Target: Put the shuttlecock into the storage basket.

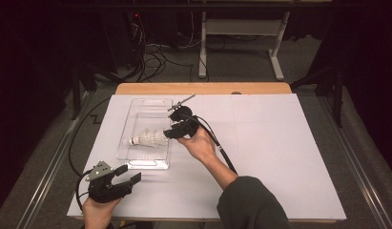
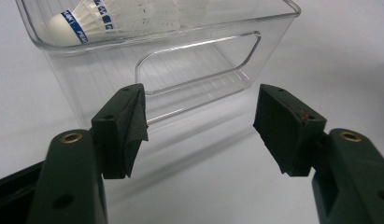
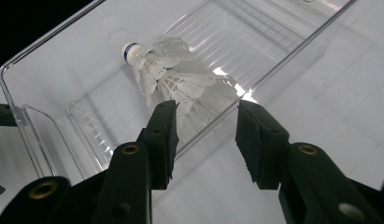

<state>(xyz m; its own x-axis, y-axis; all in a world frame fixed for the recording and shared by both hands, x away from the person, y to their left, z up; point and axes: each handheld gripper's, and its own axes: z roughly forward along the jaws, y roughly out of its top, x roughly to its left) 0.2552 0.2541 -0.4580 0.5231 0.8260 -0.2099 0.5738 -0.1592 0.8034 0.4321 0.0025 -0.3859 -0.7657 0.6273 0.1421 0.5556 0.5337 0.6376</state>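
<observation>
A clear plastic bin [image 1: 147,134] sits on the white worktop [image 1: 279,157], its long side running away from the person. Inside it lie white feather shuttlecocks [image 1: 147,139] nested into a short stack, cork end toward the bin's left wall, feathered skirt toward its right wall; the cork carries a blue band, plain in the left gripper view [image 2: 87,21].

The right hand-held gripper [image 1: 170,132] hangs at the bin's right wall, over the rim, level with the stack. In the right gripper view its jaws stand moderately apart — the shuttlecocks' [image 3: 180,88] feather skirt reaches down between them, and the bin's near rim [image 3: 273,70] crosses the gap. Whether either pad touches the feathers I cannot tell; the jaws are not pressed onto anything. The person's right hand [image 1: 201,147] holds this gripper from just outside the bin's right wall, and a cable trails back from it along the forearm.

The left hand-held gripper [image 1: 128,174] rests near the bin's near end, just off its front-left corner and apart from it — jaws spread wide, with nothing between them. Its own view looks at the bin's end wall [image 2: 199,60] with the cut-out handle, bare worktop showing between the pads.
</observation>
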